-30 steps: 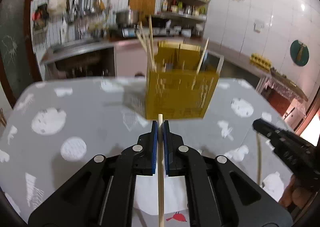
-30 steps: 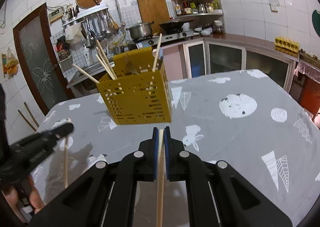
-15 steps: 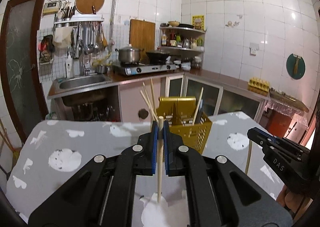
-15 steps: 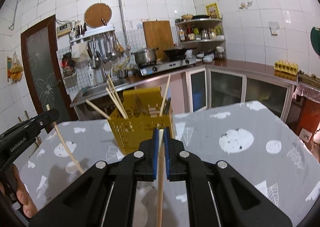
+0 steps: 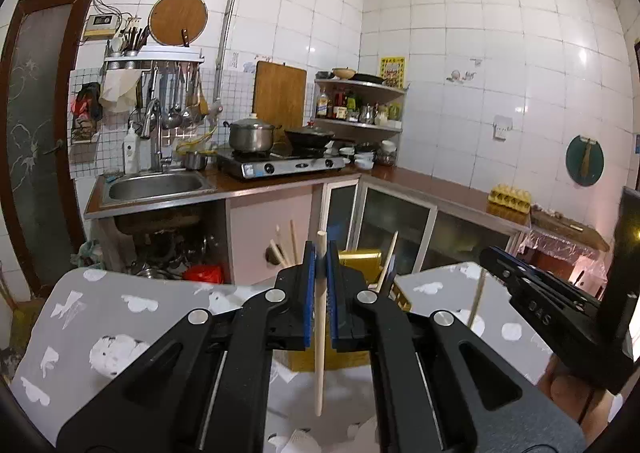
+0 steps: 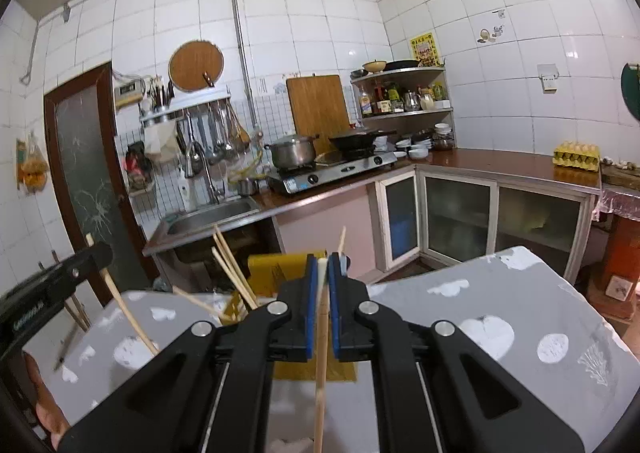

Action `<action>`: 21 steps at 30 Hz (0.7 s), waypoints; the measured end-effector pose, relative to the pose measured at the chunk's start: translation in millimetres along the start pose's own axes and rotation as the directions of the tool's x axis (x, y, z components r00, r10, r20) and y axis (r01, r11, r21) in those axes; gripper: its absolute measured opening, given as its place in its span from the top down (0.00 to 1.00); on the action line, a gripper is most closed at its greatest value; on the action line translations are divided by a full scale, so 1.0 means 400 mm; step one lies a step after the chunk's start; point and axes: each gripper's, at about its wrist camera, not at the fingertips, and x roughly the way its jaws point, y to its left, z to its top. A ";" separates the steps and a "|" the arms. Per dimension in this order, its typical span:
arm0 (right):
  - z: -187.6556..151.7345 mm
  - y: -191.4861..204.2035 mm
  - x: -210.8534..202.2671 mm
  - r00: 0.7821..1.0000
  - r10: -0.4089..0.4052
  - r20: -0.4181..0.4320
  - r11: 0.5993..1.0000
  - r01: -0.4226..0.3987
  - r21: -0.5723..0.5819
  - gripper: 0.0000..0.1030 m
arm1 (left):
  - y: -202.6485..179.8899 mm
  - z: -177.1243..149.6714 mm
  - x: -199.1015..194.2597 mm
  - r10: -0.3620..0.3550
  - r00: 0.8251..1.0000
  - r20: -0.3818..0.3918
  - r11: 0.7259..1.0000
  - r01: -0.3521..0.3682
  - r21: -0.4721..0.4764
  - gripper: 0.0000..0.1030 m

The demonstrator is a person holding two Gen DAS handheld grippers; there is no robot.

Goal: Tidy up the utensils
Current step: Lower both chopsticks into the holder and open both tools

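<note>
A yellow perforated utensil basket (image 6: pixel 280 273) stands on the grey patterned table (image 6: pixel 500 317) with several chopsticks (image 6: pixel 232 273) leaning in it; it also shows in the left wrist view (image 5: pixel 360 257), mostly hidden behind my fingers. My left gripper (image 5: pixel 320 249) is shut on a wooden chopstick (image 5: pixel 319 353) held upright above the table. My right gripper (image 6: pixel 322 265) is shut on another chopstick (image 6: pixel 320 373). The right gripper shows at the right of the left wrist view (image 5: pixel 532 293), the left gripper at the left of the right wrist view (image 6: pixel 52 289).
Behind the table runs a kitchen counter with a sink (image 5: pixel 156 185), a gas stove with a pot (image 5: pixel 252 135) and a wok, a corner shelf (image 6: pixel 404 93) and an egg tray (image 6: pixel 576 155). A dark door (image 6: pixel 88 181) is at the left.
Both grippers have risen and tilted up with their chopsticks held. The basket, large and close a second ago, now sits low behind the fingers, and the kitchen wall fills the views.
</note>
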 end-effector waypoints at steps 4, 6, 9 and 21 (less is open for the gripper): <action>0.069 -0.004 0.021 0.999 0.008 0.037 1.000 -0.008 0.015 0.94 | -0.010 0.048 0.006 -0.006 1.000 0.028 1.000 0.006 0.010 0.96; 0.111 -0.011 0.033 0.998 0.019 0.058 0.999 -0.021 0.033 0.94 | -0.013 0.084 0.010 -0.012 0.999 0.047 1.000 0.012 0.004 0.96; 0.176 -0.009 0.052 0.995 0.019 0.102 0.999 -0.023 0.038 0.94 | -0.014 0.132 0.023 -0.017 0.997 0.070 1.000 0.017 -0.007 0.96; 0.251 0.040 0.205 0.977 0.015 0.211 0.998 -0.002 -0.061 0.94 | -0.025 0.188 0.213 0.021 0.994 0.105 0.999 -0.025 0.032 0.96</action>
